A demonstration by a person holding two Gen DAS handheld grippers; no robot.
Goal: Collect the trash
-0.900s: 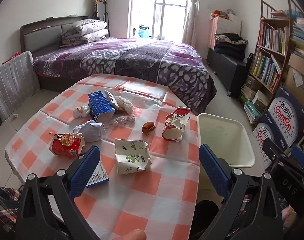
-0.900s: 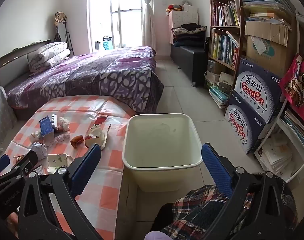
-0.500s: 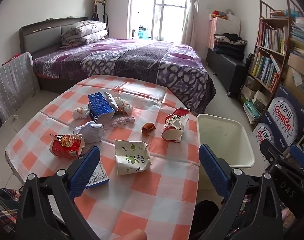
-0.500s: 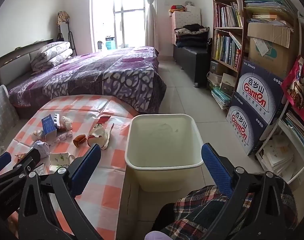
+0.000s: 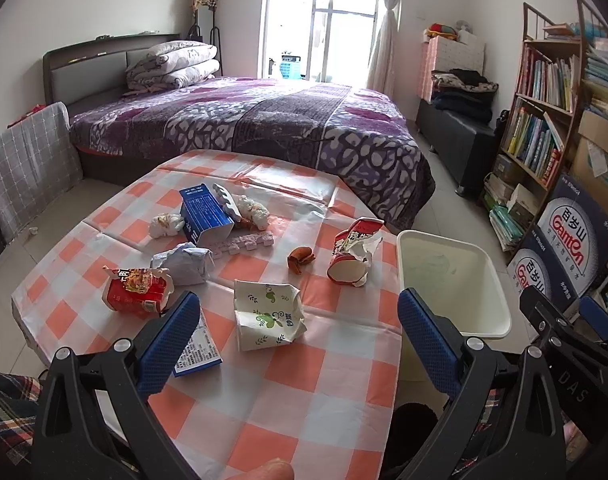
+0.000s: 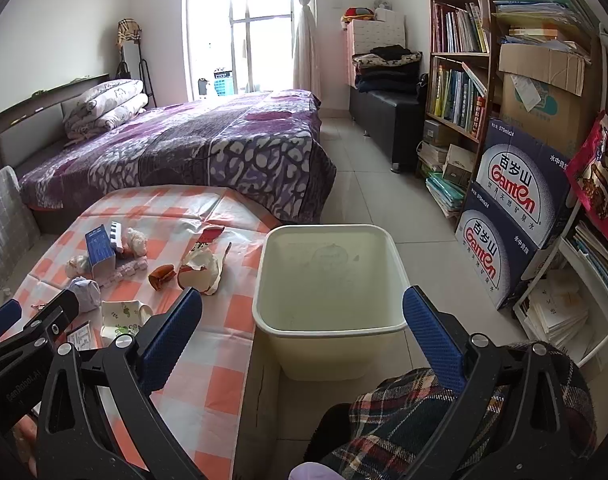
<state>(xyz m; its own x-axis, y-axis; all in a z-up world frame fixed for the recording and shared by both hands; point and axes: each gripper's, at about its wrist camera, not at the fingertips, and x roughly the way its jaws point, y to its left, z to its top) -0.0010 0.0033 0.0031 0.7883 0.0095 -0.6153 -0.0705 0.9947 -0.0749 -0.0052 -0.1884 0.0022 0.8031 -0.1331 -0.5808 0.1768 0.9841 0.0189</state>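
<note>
Tongs hover spread, left over table, right over bin.

Left gripper: black plastic frame, two arms tipped with blue cross-hatched pads, silver screws at the joints. Right gripper, same build, blue pads, silver screws; "DAS" lettering shows on its black body just right of the left one's frame. Below the right gripper, plaid trousers in red, navy and white.
</note>
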